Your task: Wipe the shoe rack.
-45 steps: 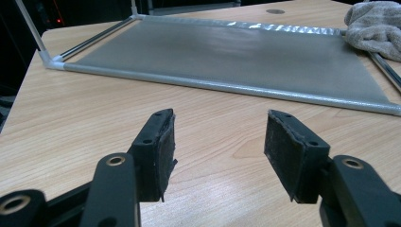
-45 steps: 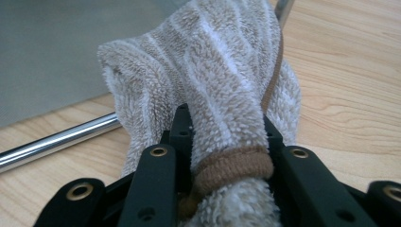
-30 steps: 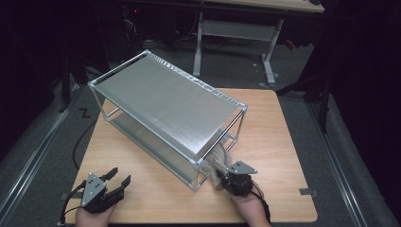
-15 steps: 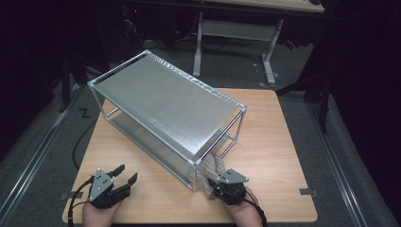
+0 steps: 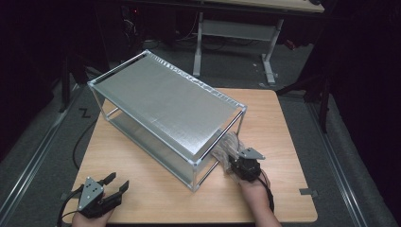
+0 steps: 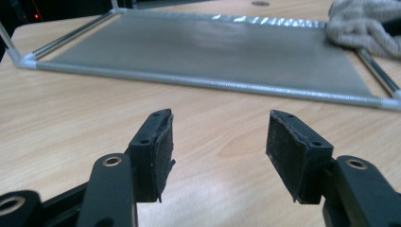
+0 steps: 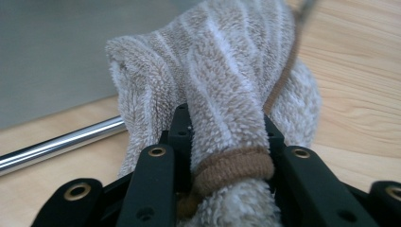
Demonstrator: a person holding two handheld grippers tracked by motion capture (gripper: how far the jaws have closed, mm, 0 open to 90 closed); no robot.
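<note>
Towel (image 7: 222, 85) work comes first here: the right tool (image 5: 242, 163) is clamped on a bunched fold of the striped towel, its brown hem pinched between the two black jaws in the right gripper view. To do this step well, the grip should stay firm on that thick fold while the cloth is carried in level through the open end of the metal rack (image 5: 165, 101), low enough to pass under the top panel and clear of the chrome bar (image 7: 61, 142) at the lower left of the right gripper view. A slow push would probably keep the loose part from snagging on the corner post.

In the high view the towel (image 5: 228, 147) sits at the lower right of centre, just above the right tool and against the rack's near right corner; whether it already rests on the bottom shelf is hard to tell. The left tool (image 6: 217, 146) hangs open and empty over the bare desk (image 5: 156, 194) at the lower left, well apart from the towel.
</note>
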